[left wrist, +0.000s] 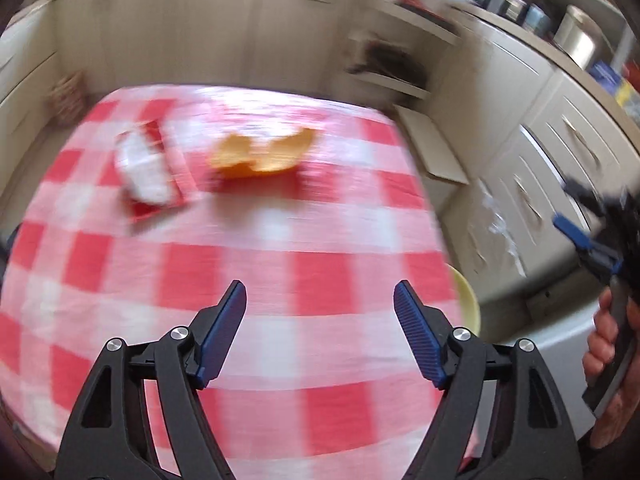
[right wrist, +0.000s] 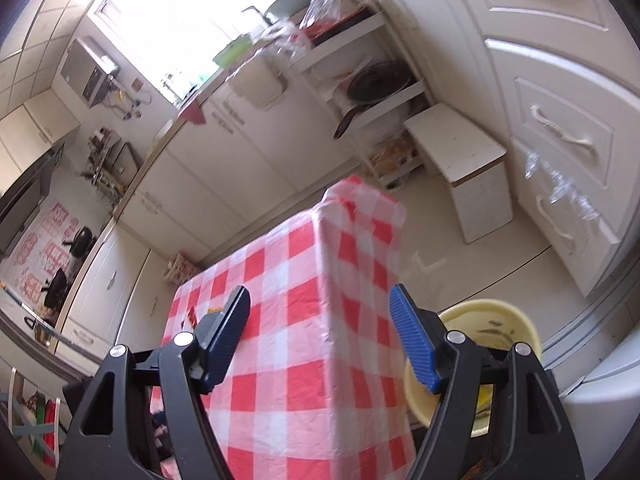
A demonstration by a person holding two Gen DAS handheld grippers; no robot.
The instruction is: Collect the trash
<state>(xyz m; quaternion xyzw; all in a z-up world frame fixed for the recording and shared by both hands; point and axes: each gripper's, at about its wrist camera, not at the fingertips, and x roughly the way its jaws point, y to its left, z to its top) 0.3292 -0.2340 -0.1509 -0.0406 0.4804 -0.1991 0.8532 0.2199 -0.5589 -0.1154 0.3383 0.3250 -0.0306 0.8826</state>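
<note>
In the blurred left wrist view, an orange peel (left wrist: 264,154) and a red-and-white wrapper (left wrist: 150,172) lie on the far half of the red-checked tablecloth (left wrist: 224,272). My left gripper (left wrist: 320,300) is open and empty above the near part of the table. My right gripper (left wrist: 588,236) shows at the right edge, beside the table. In the right wrist view my right gripper (right wrist: 320,304) is open and empty, off the table's corner (right wrist: 320,280). A yellow bin (right wrist: 488,332) stands on the floor below it; its rim also shows in the left wrist view (left wrist: 468,304).
White cabinets with drawers (right wrist: 560,120) line the right side. A small white stool (right wrist: 468,160) and open shelves with pans (right wrist: 376,84) stand beyond the table. A kitchen counter (right wrist: 224,120) runs along the far wall.
</note>
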